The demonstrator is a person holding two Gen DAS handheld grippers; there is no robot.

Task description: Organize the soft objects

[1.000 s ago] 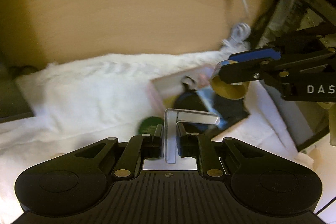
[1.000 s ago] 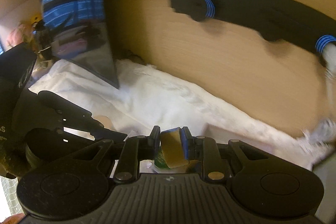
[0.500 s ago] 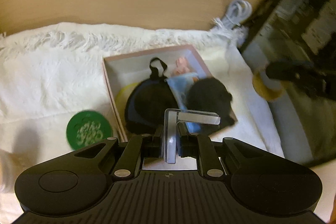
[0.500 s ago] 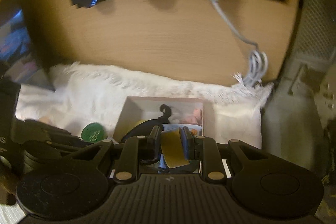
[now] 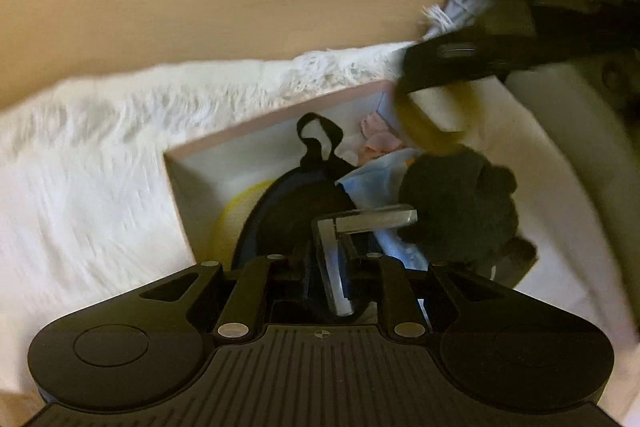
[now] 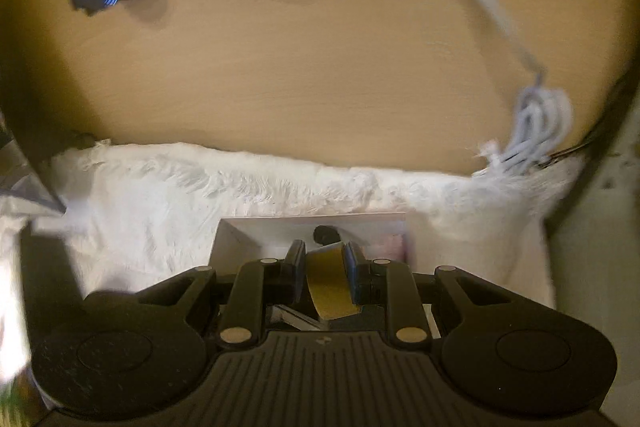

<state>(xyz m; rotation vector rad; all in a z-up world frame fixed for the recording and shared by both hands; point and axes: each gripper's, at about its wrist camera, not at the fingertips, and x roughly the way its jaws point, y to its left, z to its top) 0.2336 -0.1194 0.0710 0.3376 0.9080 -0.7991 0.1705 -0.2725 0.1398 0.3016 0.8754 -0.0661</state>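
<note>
White fringed cloth point(image 5: 92, 187) covers the bench, and near its back edge the shallow pink-rimmed cardboard box point(image 5: 280, 115) already holds a black pouch, a blue cloth and a black fuzzy item point(image 5: 460, 203). Two items remain. The left gripper point(image 5: 328, 259), jaws just opening, loosely brackets a clear acrylic L-shaped piece point(image 5: 360, 219) over the box; the right gripper point(image 6: 323, 267) clamps a yellow tape roll point(image 6: 328, 283) above it.

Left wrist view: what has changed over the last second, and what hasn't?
Both tongs have come down over the box. The left tongs have just been opening around the clear bracket, which now sits tilted between them. The right tongs stay clamped on the tape roll. The box contents look unchanged.
</note>
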